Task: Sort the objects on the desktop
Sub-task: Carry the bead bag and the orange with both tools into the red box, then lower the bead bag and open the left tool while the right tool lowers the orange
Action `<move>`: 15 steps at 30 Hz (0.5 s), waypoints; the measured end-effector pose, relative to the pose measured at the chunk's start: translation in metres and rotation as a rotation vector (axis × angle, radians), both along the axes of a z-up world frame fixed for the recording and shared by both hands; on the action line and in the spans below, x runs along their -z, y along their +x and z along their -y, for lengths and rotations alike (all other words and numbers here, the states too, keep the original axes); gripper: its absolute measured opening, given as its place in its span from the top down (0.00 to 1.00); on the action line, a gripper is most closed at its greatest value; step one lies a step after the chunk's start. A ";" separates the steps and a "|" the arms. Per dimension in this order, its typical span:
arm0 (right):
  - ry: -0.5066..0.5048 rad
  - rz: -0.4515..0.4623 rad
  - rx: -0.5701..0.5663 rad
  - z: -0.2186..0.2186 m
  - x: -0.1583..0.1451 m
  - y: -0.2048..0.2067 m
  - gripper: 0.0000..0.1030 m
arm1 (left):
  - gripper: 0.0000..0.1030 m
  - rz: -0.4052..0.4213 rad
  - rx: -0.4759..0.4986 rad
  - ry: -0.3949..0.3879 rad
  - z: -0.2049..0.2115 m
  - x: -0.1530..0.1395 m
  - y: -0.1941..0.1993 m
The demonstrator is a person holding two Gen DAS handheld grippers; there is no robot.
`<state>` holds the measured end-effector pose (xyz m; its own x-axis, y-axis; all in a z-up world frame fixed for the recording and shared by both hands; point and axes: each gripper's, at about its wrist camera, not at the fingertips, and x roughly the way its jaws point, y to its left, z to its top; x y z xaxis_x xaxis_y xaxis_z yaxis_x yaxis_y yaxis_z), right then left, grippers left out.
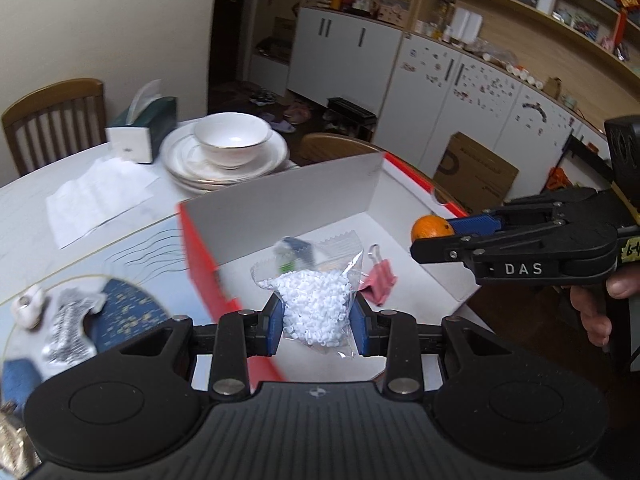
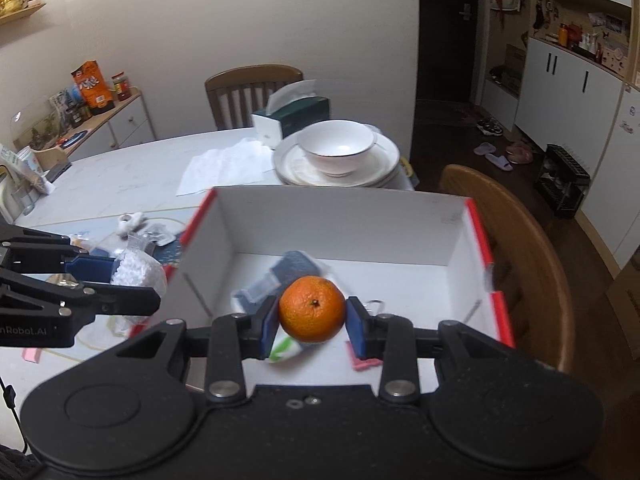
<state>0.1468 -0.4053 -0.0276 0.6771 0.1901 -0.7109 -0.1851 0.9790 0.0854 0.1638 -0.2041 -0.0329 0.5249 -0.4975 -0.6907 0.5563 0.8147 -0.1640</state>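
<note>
My left gripper (image 1: 318, 322) is shut on a clear bag of white beads (image 1: 316, 312) and holds it over the near left edge of a red box with a white inside (image 1: 280, 196). My right gripper (image 2: 312, 322) is shut on an orange (image 2: 312, 309) and holds it above the box (image 2: 340, 220). The orange also shows in the left wrist view (image 1: 430, 227). In the box lie a pink binder clip (image 1: 380, 278) and a clear packet with a dark item (image 1: 298, 250). The bead bag also shows at the left of the right wrist view (image 2: 134, 270).
A white bowl (image 1: 232, 140) sits on stacked plates (image 1: 180, 160) beyond the box, beside a green tissue box (image 1: 144, 128) and white paper (image 1: 96, 196). A blue plate (image 1: 128, 312) with a silver packet (image 1: 70, 328) and a small white object (image 1: 28, 304) lies left. Wooden chairs (image 2: 520, 248) stand around.
</note>
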 end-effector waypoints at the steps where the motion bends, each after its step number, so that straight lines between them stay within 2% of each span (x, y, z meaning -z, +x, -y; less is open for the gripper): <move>1: -0.003 0.000 0.002 0.004 0.001 0.001 0.67 | 0.68 0.000 0.012 0.005 0.006 0.000 0.001; 9: -0.033 -0.004 0.016 0.028 0.006 0.018 0.67 | 0.68 -0.020 0.084 0.048 0.049 0.012 0.014; 15: -0.070 -0.020 0.013 0.036 0.016 0.039 0.67 | 0.68 -0.031 0.140 0.115 0.075 0.024 0.028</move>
